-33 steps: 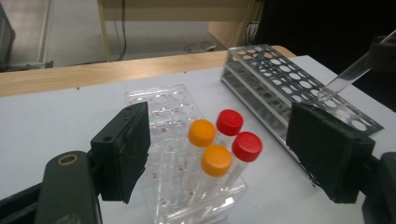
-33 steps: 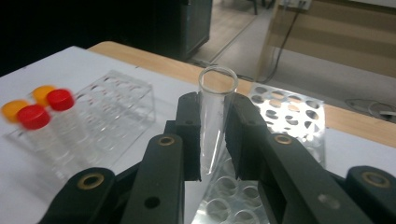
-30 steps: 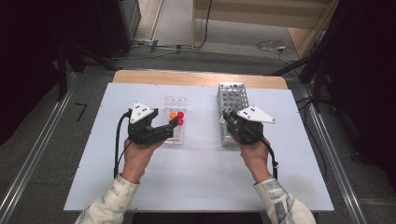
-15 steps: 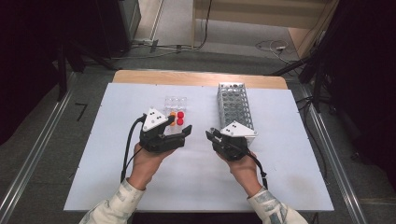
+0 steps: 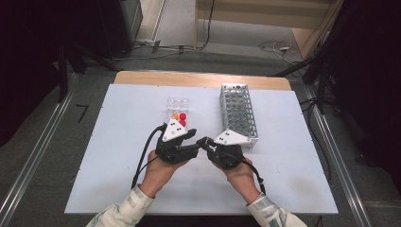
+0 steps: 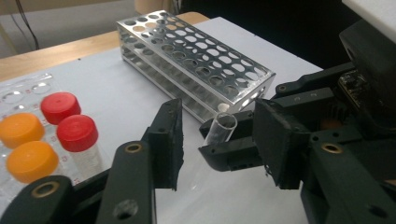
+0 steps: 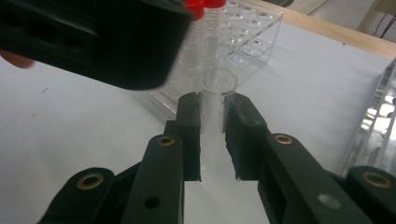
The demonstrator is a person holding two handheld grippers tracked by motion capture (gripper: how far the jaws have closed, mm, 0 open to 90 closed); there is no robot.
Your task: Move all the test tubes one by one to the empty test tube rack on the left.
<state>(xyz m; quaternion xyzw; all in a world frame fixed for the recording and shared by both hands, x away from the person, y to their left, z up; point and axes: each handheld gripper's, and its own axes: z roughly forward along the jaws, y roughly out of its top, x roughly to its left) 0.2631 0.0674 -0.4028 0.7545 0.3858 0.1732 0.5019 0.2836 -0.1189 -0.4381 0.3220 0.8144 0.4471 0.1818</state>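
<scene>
Right gripper [image 7: 212, 116] clamps open tube [image 7: 217, 88] | left gripper [image 6: 219, 135] agape around it

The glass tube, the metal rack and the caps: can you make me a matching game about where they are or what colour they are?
Things:
1. clear tube
2. metal rack
3. two caps nearest the metal rack
4. left gripper

Matches:
a. red
b. open, jaws either side of the tube's end
c. pinched between the jaws of the right gripper
d. standing on the table, holes empty

Pairs: 1-c, 2-d, 3-a, 4-b
</scene>
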